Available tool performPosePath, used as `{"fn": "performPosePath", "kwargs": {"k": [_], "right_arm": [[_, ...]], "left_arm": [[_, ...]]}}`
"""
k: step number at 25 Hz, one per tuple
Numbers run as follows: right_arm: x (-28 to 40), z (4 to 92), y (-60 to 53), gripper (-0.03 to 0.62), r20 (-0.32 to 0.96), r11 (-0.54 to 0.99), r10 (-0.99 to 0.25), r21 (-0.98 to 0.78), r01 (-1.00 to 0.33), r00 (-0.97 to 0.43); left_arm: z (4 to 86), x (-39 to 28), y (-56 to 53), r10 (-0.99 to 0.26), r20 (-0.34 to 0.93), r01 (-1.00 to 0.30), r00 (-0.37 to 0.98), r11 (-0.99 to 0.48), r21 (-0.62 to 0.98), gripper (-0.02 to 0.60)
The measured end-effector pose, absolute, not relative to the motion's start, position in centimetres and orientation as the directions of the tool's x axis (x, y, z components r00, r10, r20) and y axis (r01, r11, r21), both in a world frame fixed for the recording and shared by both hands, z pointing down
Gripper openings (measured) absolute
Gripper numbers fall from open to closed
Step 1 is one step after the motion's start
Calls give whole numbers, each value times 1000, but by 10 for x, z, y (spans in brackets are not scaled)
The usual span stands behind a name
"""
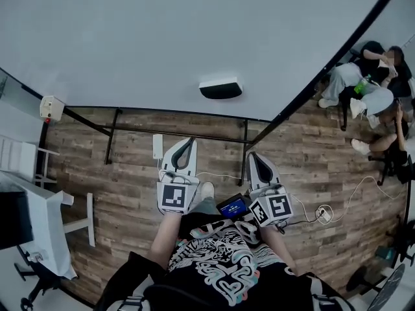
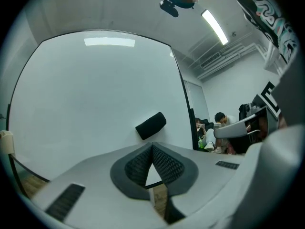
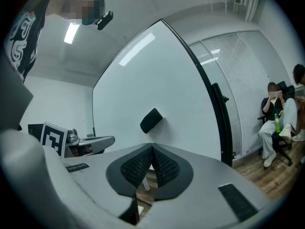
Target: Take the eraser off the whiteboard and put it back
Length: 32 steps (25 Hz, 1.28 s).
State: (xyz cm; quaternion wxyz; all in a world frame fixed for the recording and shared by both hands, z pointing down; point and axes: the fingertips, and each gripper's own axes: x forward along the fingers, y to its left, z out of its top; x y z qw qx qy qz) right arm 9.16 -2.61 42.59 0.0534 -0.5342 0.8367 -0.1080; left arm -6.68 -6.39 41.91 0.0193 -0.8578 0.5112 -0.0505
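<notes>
A black eraser (image 1: 220,87) clings to the large whiteboard (image 1: 162,50) ahead of me; it also shows as a dark block, the eraser (image 2: 151,125) in the left gripper view and the eraser (image 3: 151,120) in the right gripper view. My left gripper (image 1: 187,144) is held level toward the board, shut and holding nothing, short of the eraser and below-left of it. My right gripper (image 1: 254,157) points the same way, jaw tips together and nothing in them, below-right of the eraser. The left gripper (image 2: 152,146) and right gripper (image 3: 152,146) tips meet in their own views.
The whiteboard stands on a black frame (image 1: 117,129) over wood floor. A white desk (image 1: 39,219) is at my left. People sit on chairs (image 1: 379,102) at the far right. A cable and power strip (image 1: 322,213) lie on the floor at right.
</notes>
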Motion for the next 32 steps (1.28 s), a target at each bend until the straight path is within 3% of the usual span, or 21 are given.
{"fn": "performPosePath", "kwargs": {"k": [32], "right_arm": [[61, 430, -78, 14, 32, 331, -939, -203, -922, -344]], "left_arm": [[424, -75, -127, -833, 55, -810, 550, -549, -209, 8]]}}
